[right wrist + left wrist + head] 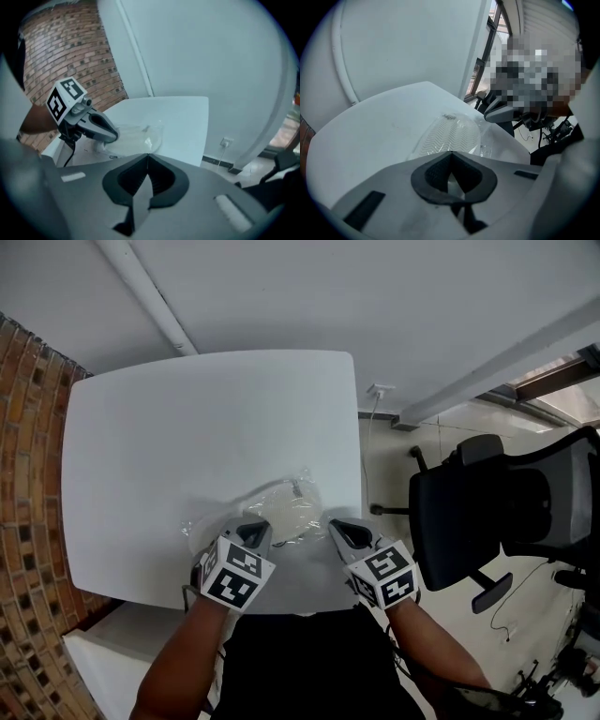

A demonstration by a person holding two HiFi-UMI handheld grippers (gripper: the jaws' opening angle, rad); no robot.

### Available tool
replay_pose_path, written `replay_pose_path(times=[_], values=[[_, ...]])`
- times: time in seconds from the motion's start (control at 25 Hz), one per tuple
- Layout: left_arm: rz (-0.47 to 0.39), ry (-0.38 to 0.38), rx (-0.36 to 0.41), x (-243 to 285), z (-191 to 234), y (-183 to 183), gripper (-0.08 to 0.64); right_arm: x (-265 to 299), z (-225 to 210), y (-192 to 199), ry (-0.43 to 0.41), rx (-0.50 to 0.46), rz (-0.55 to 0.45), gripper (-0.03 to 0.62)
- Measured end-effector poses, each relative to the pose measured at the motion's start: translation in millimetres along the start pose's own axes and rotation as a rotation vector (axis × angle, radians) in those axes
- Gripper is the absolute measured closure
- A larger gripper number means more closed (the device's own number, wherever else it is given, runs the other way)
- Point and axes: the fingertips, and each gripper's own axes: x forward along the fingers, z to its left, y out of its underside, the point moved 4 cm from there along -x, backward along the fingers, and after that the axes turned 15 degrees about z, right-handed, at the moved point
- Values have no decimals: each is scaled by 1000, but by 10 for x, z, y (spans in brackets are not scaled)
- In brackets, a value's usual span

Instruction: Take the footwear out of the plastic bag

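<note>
A clear plastic bag (204,525) lies near the front edge of the white table (187,427). Inside it is a flat white piece of footwear (286,506) with a zigzag sole (451,136), also visible as a pale shape (136,136) in the right gripper view. My left gripper (251,527) rests on the bag's left part, its jaws closed at the tip (450,153) with crinkled film between them. My right gripper (335,524) sits at the bag's right edge, jaws together (148,153) on the film's rim.
A black office chair (497,512) stands on the floor to the right of the table. A brick wall (23,474) runs along the left. A wall socket (380,390) is behind the table's far right corner. A white cabinet (103,652) sits low at the left.
</note>
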Motion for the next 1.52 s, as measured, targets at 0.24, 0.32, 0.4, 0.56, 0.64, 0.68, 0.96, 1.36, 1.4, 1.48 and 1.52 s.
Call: replay_pose_path(times=[0.24, 0.32, 0.4, 0.56, 0.64, 0.68, 0.96, 1.36, 1.4, 1.48, 1.52], values=[[16, 2, 49, -10, -48, 47, 554, -61, 40, 153, -62, 150, -28, 589], [20, 4, 51, -12, -56, 70, 554, -76, 60, 223, -102, 232, -24, 589], [20, 5, 46, -12, -63, 96, 554, -101, 65, 307, -145, 318, -23, 578], [6, 7, 33, -16, -64, 122, 554, -130, 67, 409, -168, 329, -17, 578], [4, 5, 35, -22, -64, 132, 554, -137, 70, 399, -153, 303, -11, 588], [6, 4, 37, -27, -62, 140, 554, -144, 72, 380, -145, 285, -8, 589], [23, -9, 45, -49, -10, 203, 554, -154, -8, 300, -69, 169, 32, 591], [12, 27, 66, -90, 64, 255, 554, -137, -39, 404, -125, 259, 50, 590], [12, 34, 69, -92, 65, 268, 554, -130, -18, 434, -138, 267, 57, 590], [11, 55, 63, -96, 73, 289, 554, -107, 21, 505, -166, 281, 77, 589], [9, 65, 58, -98, 76, 293, 554, -96, 36, 538, -181, 289, 88, 589]])
